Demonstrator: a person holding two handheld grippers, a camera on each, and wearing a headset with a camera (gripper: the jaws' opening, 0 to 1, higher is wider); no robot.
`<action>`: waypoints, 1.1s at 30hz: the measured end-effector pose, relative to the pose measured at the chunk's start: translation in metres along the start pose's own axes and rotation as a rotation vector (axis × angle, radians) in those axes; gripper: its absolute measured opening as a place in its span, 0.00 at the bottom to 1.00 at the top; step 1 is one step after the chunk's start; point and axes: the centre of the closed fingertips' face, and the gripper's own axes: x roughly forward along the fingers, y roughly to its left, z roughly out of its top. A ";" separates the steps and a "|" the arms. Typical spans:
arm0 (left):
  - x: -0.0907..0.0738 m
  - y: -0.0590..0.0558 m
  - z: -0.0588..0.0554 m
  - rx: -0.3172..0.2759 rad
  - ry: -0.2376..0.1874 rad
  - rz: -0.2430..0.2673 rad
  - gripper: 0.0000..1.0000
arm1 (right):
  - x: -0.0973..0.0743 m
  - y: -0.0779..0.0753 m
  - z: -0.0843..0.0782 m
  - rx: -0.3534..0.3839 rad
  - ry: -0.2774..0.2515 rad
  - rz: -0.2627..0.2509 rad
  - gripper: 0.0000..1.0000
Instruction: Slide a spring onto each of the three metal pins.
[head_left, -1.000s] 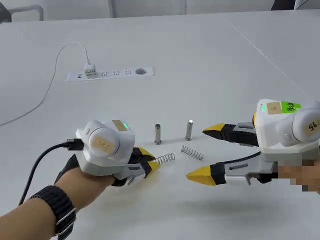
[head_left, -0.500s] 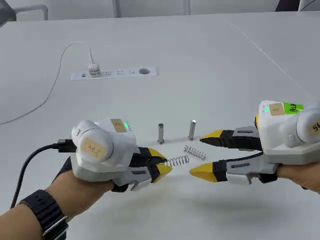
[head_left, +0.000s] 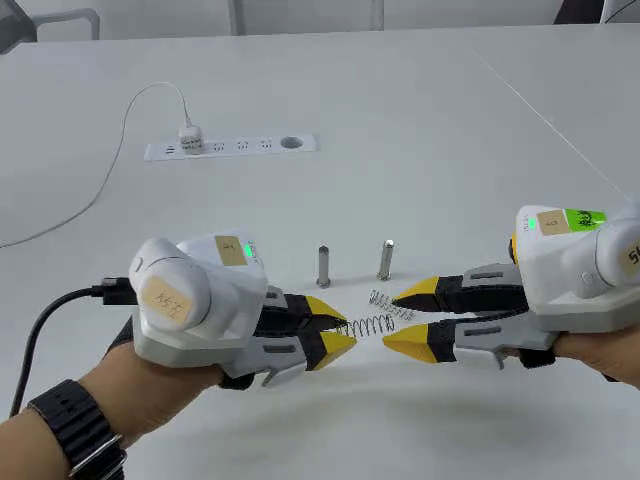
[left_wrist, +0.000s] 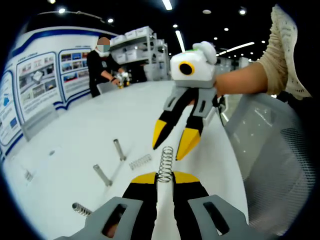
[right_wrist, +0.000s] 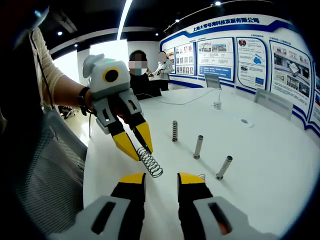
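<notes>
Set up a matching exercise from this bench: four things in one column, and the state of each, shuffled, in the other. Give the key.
Column one:
1. left gripper
2. right gripper
3. loose spring
4. power strip

Column two:
A. open, jaws apart
B. lying flat on the table
C. shut on the held spring
D. has a white plug in it

Pairs: 1-C, 2-A, 3-B, 4-D.
</notes>
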 end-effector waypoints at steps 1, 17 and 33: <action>0.000 0.000 0.001 0.000 -0.003 0.000 0.10 | 0.000 0.000 0.000 -0.001 0.000 0.002 0.25; 0.001 -0.004 0.005 -0.001 -0.021 -0.019 0.10 | -0.001 0.011 0.004 0.003 -0.011 0.051 0.13; 0.000 -0.003 0.003 -0.026 -0.030 -0.014 0.10 | -0.005 0.018 0.023 0.043 -0.080 0.082 0.11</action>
